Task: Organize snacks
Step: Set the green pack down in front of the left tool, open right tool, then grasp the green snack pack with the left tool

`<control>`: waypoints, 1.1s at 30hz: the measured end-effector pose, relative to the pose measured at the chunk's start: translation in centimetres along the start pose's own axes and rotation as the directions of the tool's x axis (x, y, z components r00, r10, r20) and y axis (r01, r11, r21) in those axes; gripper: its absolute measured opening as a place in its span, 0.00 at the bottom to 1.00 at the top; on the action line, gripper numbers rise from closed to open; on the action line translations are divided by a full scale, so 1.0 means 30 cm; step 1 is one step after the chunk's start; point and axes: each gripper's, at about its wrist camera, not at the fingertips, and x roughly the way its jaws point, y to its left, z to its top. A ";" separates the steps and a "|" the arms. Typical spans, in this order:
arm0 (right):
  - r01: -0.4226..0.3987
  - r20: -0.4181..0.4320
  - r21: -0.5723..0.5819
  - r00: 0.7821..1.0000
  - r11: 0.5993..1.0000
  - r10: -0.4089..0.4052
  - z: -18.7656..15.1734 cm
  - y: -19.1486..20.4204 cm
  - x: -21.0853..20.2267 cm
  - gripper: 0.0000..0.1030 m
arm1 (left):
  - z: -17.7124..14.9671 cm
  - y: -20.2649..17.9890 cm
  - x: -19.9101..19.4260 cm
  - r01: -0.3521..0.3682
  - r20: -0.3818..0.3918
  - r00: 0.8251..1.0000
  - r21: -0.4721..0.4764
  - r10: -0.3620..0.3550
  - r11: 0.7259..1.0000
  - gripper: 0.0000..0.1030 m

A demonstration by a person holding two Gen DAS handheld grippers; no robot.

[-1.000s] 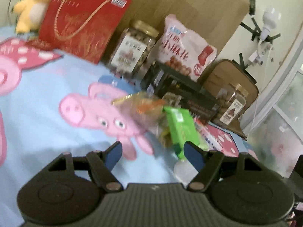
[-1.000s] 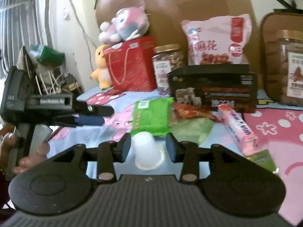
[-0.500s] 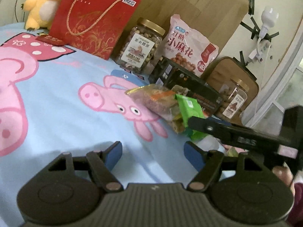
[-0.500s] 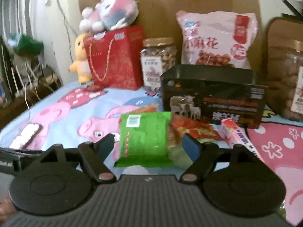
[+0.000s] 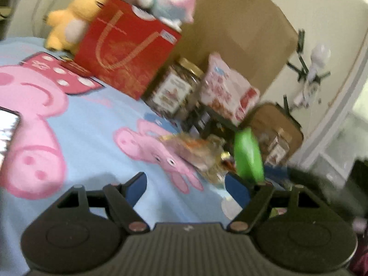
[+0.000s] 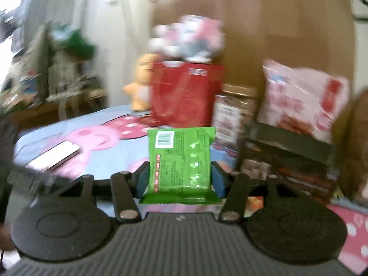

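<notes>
My right gripper is shut on a green snack packet and holds it upright above the blue cartoon-pig cloth. The same packet shows in the left wrist view, lifted beside a pile of clear-wrapped snacks. My left gripper is open and empty, low over the cloth, left of the pile. A black box stands right of the packet. The views are blurred.
At the back stand a red gift bag with plush toys, a nut jar, a pink snack bag and a cardboard sheet. A phone lies on the cloth at left. A white cup sits by my left gripper's right finger.
My right gripper has closed on the green packet and lifted it off the pile. My left gripper has shifted back and left, still open.
</notes>
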 end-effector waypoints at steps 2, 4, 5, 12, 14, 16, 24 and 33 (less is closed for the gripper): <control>-0.117 -0.049 -0.071 0.992 0.991 0.113 -0.031 0.050 -0.010 0.56 | 0.008 0.011 -0.025 -0.018 0.003 1.000 0.002 0.018 1.000 0.75; -0.200 -0.098 -0.135 0.977 0.970 0.188 -0.065 0.097 -0.012 0.56 | 0.002 0.012 -0.031 -0.017 -0.011 1.000 0.004 0.017 1.000 0.75; -0.237 -0.130 -0.158 0.967 0.959 0.217 -0.075 0.116 -0.006 0.56 | -0.006 0.008 -0.031 -0.013 -0.022 1.000 0.009 0.013 1.000 0.75; -0.166 -0.191 -0.189 0.973 0.968 0.130 -0.131 0.135 0.023 0.65 | -0.067 -0.023 -0.006 -0.002 -0.088 0.996 0.057 0.007 0.998 0.77; -0.136 -0.175 -0.140 0.978 0.981 0.111 -0.135 0.109 0.001 0.73 | -0.072 -0.019 0.002 0.000 -0.101 0.995 0.052 0.006 0.999 0.78; -0.119 -0.154 -0.094 0.983 0.988 0.104 -0.143 0.079 -0.032 0.75 | -0.075 -0.015 0.012 -0.001 -0.109 0.994 0.043 0.006 0.999 0.78; -0.111 -0.167 0.074 0.978 0.991 0.122 -0.204 0.043 -0.062 0.75 | -0.087 -0.030 0.040 0.002 -0.141 0.990 0.043 0.005 0.999 0.81; -0.151 -0.178 0.058 0.971 0.987 0.159 -0.207 0.085 -0.028 0.74 | -0.089 -0.039 0.040 -0.007 -0.147 0.989 0.046 0.013 0.999 0.82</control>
